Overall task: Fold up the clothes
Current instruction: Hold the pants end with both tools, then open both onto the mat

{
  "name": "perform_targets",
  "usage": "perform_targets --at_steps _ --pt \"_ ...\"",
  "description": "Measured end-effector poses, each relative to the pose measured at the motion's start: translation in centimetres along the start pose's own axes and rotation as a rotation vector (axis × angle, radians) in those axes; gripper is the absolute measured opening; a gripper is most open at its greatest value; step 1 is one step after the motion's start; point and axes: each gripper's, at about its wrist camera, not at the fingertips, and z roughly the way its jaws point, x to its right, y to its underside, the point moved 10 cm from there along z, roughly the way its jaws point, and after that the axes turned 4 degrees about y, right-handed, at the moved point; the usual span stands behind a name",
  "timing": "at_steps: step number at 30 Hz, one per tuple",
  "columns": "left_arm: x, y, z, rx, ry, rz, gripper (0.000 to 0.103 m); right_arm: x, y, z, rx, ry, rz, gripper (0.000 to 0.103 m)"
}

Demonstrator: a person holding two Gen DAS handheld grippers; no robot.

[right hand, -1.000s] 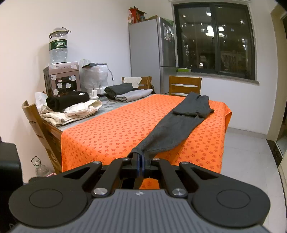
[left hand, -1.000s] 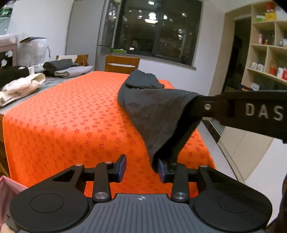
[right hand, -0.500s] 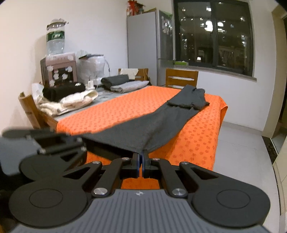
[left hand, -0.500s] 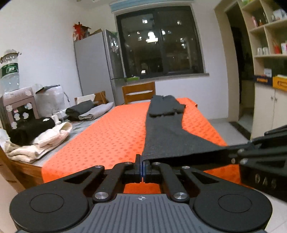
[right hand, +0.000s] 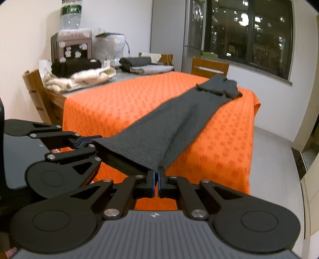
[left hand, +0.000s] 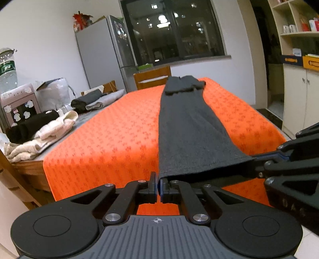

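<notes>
Dark grey garment (left hand: 185, 129): matt knit cloth, slightly fuzzy, fine rough weave. Beneath it, orange bench cover (left hand: 111, 139): matt cloth with stamped flower texture. Bench (left hand: 28, 169) edge left of the cover: bare varnished wood. Left hand-held gripper (left hand: 159, 184) and right hand-held gripper (right hand: 156, 180): matt black plastic, shiny metal rivets, ribbed grey plastic body. Towels (left hand: 43, 137) left of the cover: cream, soft nubbly cloth. Fridge (left hand: 103, 53) behind the bench: smooth grey semi-gloss.

Faint raised letters, seemingly "DAS", stand on the right gripper (left hand: 257, 157) body at the left wrist view's right edge, while the green label on the water bottle (right hand: 71, 14) carries white print too blurred to read.
</notes>
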Motion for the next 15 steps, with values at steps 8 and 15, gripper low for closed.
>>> perform_targets --at_steps 8,15 --pt "-0.4 -1.0 -0.8 0.024 0.030 -0.105 0.004 0.5 0.2 -0.1 0.042 0.051 0.003 0.011" --pt "-1.6 -0.9 -0.3 -0.013 0.051 -0.215 0.004 1.4 -0.3 0.4 0.058 0.026 0.104 0.026"
